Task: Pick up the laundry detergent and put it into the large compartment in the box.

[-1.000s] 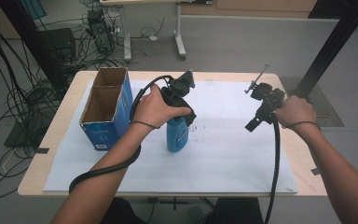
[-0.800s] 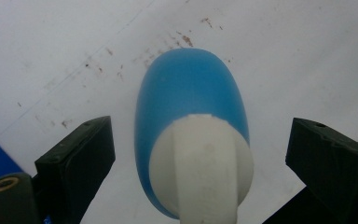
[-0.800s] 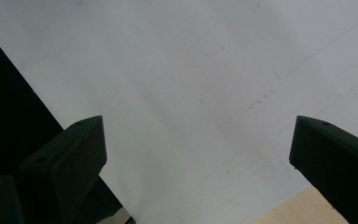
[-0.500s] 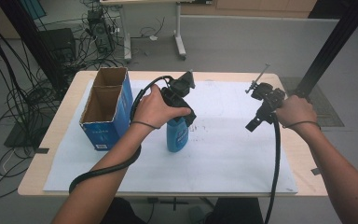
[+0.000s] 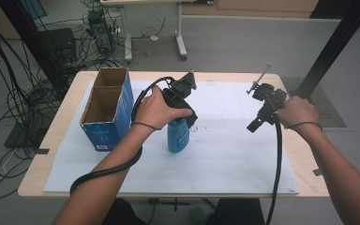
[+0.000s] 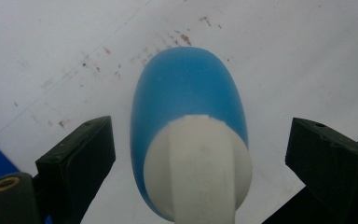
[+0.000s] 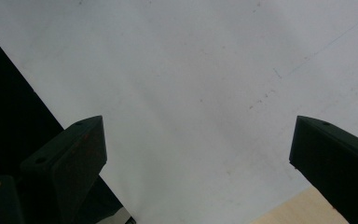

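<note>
Bottle: a blue bottle [image 5: 177, 136] with a white cap [image 6: 200, 172] stands upright on the white paper [image 5: 215, 154], near the table's middle.
Left gripper [image 5: 183, 123]: directly above the bottle; jaws spread wide on either side of the cap, not touching it.
Right gripper [image 5: 254, 124]: well apart to the right, above bare paper; jaws wide open, holding nothing.
Box: an open blue carton [image 5: 104, 112] stands left of the bottle.

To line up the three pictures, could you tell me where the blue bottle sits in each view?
High view: blue bottle centre, under the left gripper.
Left gripper view: bottle centre, white cap between open jaws.
Right gripper view: not in it.
Shared landmark: white paper sheet.
</note>
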The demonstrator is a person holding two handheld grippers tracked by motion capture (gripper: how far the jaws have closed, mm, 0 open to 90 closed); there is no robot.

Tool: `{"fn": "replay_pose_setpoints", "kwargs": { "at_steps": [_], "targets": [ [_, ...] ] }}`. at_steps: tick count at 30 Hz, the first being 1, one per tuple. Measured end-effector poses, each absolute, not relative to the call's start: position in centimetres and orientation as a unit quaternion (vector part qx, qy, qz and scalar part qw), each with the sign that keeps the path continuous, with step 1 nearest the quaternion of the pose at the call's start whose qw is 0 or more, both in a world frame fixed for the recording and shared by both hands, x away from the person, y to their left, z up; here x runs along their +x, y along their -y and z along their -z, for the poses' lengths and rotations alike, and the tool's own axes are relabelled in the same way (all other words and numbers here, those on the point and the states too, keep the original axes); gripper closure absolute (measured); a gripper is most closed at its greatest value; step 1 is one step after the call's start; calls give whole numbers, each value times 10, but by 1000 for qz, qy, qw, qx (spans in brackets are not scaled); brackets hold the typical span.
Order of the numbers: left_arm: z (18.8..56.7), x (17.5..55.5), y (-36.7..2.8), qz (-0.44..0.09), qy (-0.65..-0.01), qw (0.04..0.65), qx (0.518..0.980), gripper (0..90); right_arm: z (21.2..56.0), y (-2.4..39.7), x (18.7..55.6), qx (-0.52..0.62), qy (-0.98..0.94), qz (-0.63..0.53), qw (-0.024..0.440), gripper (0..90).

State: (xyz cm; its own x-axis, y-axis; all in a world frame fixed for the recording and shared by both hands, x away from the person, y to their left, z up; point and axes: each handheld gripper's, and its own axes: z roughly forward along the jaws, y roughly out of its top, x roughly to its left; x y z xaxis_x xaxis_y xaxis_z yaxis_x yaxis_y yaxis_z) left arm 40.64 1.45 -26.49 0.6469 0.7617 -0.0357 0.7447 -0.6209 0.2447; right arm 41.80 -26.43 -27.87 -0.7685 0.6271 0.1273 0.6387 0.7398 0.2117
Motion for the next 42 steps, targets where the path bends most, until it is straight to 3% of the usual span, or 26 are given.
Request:
{"fn": "replay_pose_setpoints", "kwargs": {
  "at_steps": [18, 42],
  "targets": [
    [276, 410, -14, -30, -423, 112, 899, 93, 280, 264, 418, -336, 933, 122, 29, 36],
    [276, 409, -15, -33, -422, 108, 899, 225, 280, 264, 417, -340, 932, 121, 27, 36]
  ]
}}
